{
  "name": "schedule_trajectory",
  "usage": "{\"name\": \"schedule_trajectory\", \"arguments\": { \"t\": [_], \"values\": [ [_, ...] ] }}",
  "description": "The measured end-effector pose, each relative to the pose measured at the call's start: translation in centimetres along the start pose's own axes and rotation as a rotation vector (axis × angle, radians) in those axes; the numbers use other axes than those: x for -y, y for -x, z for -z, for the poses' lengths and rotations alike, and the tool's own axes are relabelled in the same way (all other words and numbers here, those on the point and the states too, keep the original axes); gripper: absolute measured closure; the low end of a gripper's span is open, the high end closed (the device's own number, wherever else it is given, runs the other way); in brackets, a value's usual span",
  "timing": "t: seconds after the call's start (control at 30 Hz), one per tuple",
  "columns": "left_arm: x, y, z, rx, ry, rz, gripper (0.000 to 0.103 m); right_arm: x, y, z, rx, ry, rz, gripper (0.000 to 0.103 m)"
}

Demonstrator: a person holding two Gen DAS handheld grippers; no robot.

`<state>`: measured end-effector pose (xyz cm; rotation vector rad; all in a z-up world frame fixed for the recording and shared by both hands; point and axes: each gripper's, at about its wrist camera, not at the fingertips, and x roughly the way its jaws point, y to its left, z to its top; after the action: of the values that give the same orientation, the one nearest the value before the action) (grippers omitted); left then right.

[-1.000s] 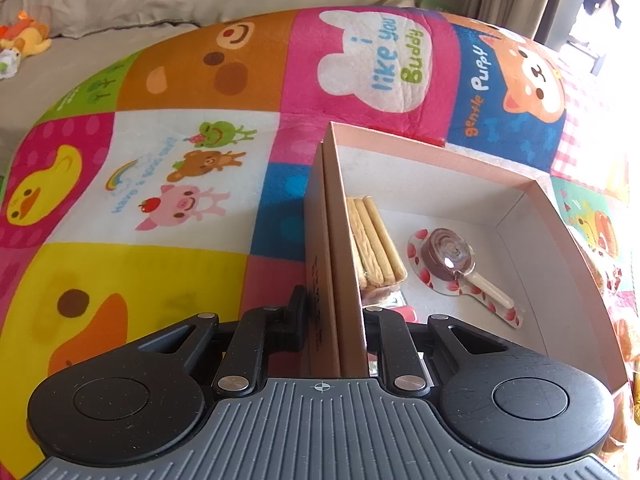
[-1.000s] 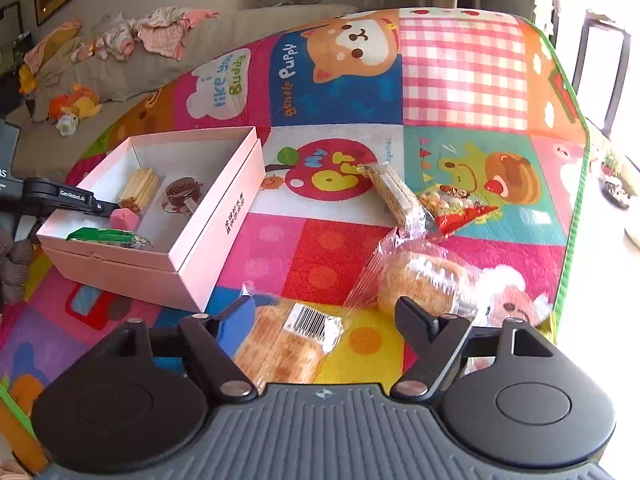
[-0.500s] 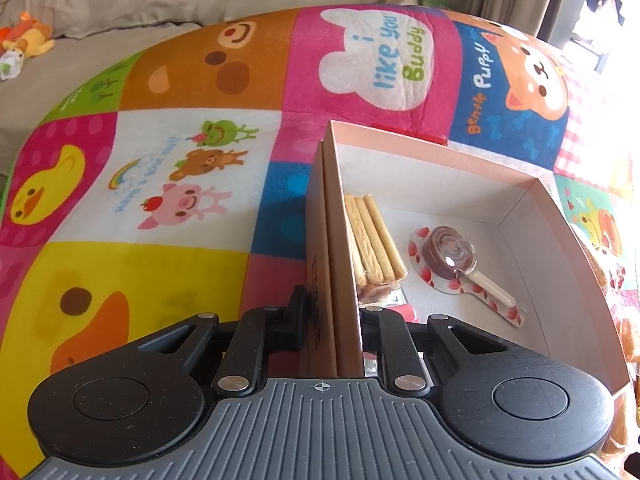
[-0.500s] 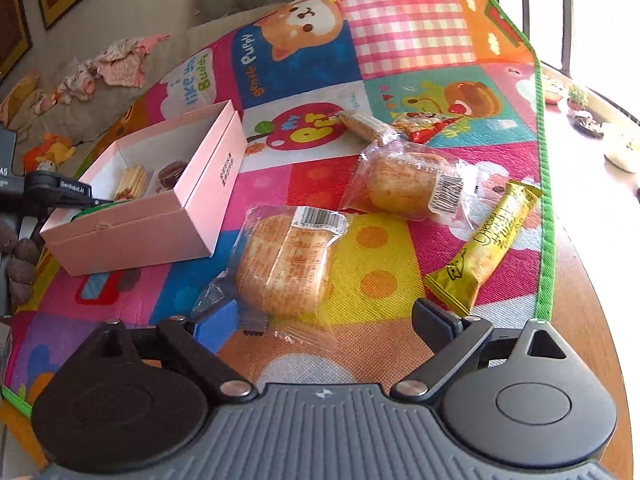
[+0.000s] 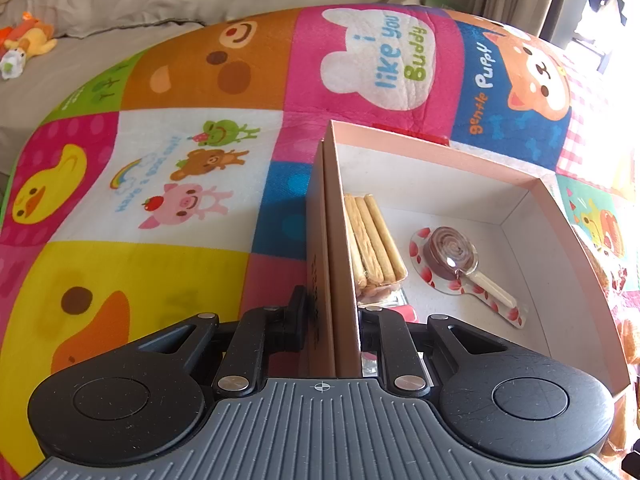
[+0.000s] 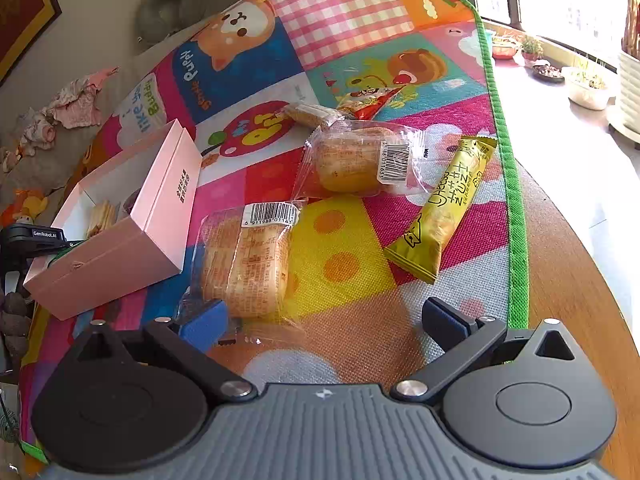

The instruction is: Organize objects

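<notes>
My left gripper [image 5: 334, 312] is shut on the near side wall of the open pink box [image 5: 440, 148]. Inside the box lie a pack of biscuit sticks [image 5: 372, 240] and a wrapped lollipop [image 5: 450, 254]. In the right wrist view the box [image 6: 120, 256] sits at the left of the mat. My right gripper [image 6: 324, 320] hangs open wide, low over the mat. A wrapped bread packet [image 6: 244, 260] lies just ahead, its near end by the left fingertip, not pressed. A second bread packet [image 6: 352, 164], a yellow cheese stick packet [image 6: 440, 208], a cracker bar [image 6: 312, 114] and a red snack packet [image 6: 368, 102] lie beyond.
Everything rests on a colourful cartoon mat [image 6: 340, 264] with a green border [image 6: 516, 220]. The bare wooden table edge [image 6: 568, 280] runs along the right. A grey sofa [image 5: 120, 40] with clothes and soft toys lies behind. Potted plants [image 6: 584, 84] line the window sill.
My right gripper opened wider, rolled and sank toward the mat, bringing the nearer bread packet between its fingers and the yellow packet into view. My left gripper and the box stayed put.
</notes>
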<state>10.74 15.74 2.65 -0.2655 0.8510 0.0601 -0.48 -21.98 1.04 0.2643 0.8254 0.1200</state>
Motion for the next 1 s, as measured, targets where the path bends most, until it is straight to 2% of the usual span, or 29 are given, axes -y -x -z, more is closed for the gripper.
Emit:
{"name": "schedule_trajectory", "arguments": {
  "t": [0.27, 0.3, 0.37, 0.43, 0.5, 0.53, 0.57, 0.67, 0.77, 0.87, 1.0],
  "values": [
    [0.0, 0.0, 0.0, 0.0, 0.001, 0.002, 0.085, -0.2, 0.4, 0.1, 0.03, 0.008, 0.008, 0.0],
    [0.0, 0.0, 0.0, 0.0, 0.001, 0.002, 0.085, -0.1, 0.9, 0.0, 0.066, 0.002, 0.015, 0.0],
    [0.0, 0.0, 0.0, -0.001, 0.001, 0.002, 0.085, 0.0, 1.5, -0.5, 0.136, 0.012, 0.07, 0.0],
    [0.0, 0.0, 0.0, 0.0, 0.0, 0.001, 0.085, 0.4, 1.5, -1.4, 0.188, 0.036, 0.167, 0.001],
    [-0.1, 0.0, 0.0, 0.001, 0.001, 0.003, 0.085, 0.9, 0.7, -2.5, 0.19, 0.058, 0.232, 0.009],
    [-0.1, 0.0, 0.1, 0.001, 0.001, 0.005, 0.085, 1.4, 0.0, -3.2, 0.171, 0.055, 0.255, 0.019],
    [-0.1, 0.0, 0.1, 0.001, 0.001, 0.006, 0.085, 1.8, -0.5, -3.8, 0.155, 0.045, 0.26, 0.029],
    [-0.1, 0.0, 0.1, 0.001, -0.002, 0.007, 0.085, 2.8, -2.1, -5.5, 0.135, 0.019, 0.277, 0.044],
    [-0.1, 0.0, 0.1, 0.001, -0.002, 0.006, 0.085, 3.2, -3.6, -6.5, 0.136, 0.02, 0.319, 0.05],
    [-0.1, 0.0, 0.1, 0.001, -0.005, 0.005, 0.085, 3.2, -4.0, -6.8, 0.127, 0.015, 0.315, 0.059],
    [0.0, 0.0, 0.1, -0.001, -0.006, 0.0, 0.085, 2.9, -4.0, -6.2, 0.108, 0.041, 0.306, 0.062]
  ]
}}
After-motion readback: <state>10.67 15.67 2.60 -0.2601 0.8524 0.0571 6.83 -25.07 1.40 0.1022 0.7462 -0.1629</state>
